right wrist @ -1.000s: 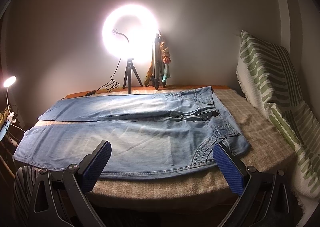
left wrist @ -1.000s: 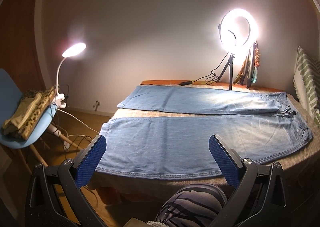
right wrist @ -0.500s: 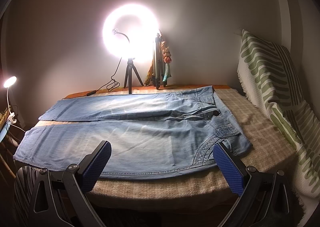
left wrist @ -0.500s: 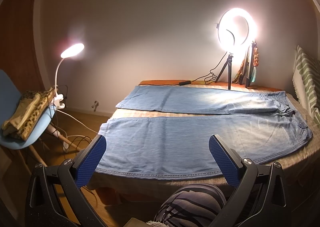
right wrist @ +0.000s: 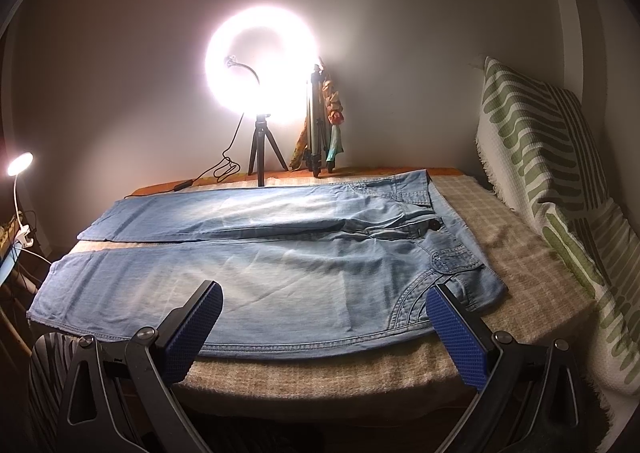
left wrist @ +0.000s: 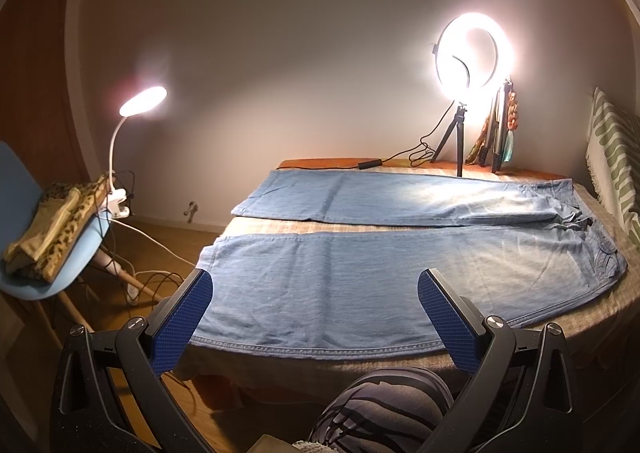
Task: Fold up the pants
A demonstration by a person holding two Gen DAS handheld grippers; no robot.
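Both tools (jaws spread) hover before flat jeans (left wrist: 360, 277).

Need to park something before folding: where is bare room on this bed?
Bare blanket lies between the jeans' waistband and the striped pillow, plus a strip along the near edge. The far edge is crowded: ring light tripod, cable, a second stand.

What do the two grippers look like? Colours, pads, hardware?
Both match: the left gripper and right gripper have matte black, speckled frames with triangular cut-outs and silver round bolts at the finger joints. Each finger is a black bar faced with a blue dimpled pad. No cables or markings show. No hands or sleeves in view.
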